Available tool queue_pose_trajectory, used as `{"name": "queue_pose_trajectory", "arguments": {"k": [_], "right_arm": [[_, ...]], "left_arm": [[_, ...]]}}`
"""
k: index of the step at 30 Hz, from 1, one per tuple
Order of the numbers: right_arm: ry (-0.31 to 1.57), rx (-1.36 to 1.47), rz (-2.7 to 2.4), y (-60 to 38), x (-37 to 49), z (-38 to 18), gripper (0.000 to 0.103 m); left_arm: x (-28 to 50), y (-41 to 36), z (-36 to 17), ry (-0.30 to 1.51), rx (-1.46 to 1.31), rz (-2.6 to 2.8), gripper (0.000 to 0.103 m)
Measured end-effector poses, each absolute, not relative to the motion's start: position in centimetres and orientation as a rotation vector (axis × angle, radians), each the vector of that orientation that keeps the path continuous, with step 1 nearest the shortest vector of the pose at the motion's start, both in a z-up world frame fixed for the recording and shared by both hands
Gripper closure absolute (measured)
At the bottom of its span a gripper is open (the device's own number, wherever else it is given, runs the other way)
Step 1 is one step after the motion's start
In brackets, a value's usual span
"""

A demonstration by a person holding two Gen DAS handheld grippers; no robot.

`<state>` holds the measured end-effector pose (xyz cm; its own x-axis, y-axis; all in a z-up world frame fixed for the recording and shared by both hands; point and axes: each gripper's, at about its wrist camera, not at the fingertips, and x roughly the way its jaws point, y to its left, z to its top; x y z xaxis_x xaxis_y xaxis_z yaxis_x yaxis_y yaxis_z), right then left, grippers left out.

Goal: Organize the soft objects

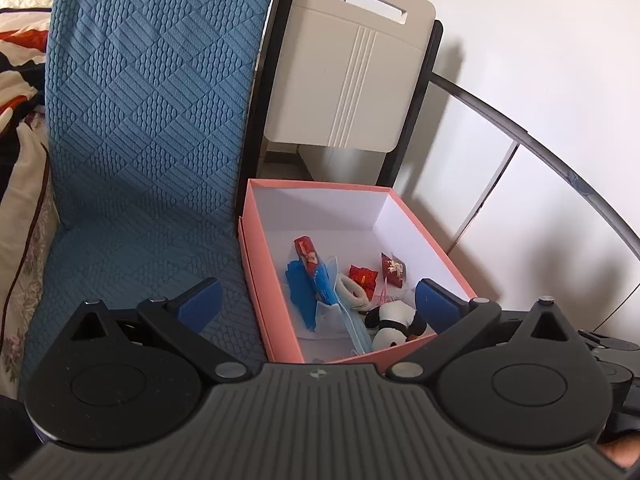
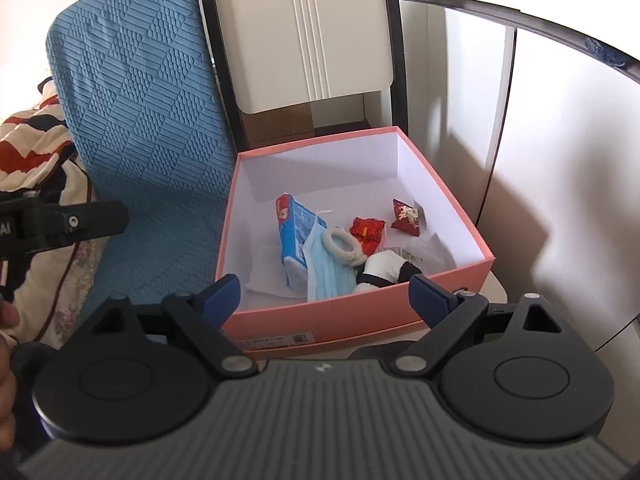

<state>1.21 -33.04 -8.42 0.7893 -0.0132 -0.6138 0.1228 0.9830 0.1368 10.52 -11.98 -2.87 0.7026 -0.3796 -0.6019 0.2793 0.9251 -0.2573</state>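
Observation:
An open pink box with a white inside stands beside a blue cushion. In it lie a blue tissue pack, a light blue face mask, a white ring, two red packets and a small panda plush. My left gripper hovers open over the box's near left corner, holding nothing. My right gripper stands open just before the box's front wall, also holding nothing.
A blue textured cushion leans to the left of the box. A folded beige chair stands behind it. White cabinet doors are on the right, patterned bedding on the far left. A hand shows at the left edge.

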Motion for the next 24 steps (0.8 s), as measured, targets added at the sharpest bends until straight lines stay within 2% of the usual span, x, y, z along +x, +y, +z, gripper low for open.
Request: {"name": "queue_pose_trajectory", "arguments": {"k": [24], "right_arm": [[0.675,0.176,-0.078,-32.91,1.42,-9.39,0.01]], "left_arm": [[10.69,-11.75,-3.37,0.702,-0.136,-0.343,0.0]]}}
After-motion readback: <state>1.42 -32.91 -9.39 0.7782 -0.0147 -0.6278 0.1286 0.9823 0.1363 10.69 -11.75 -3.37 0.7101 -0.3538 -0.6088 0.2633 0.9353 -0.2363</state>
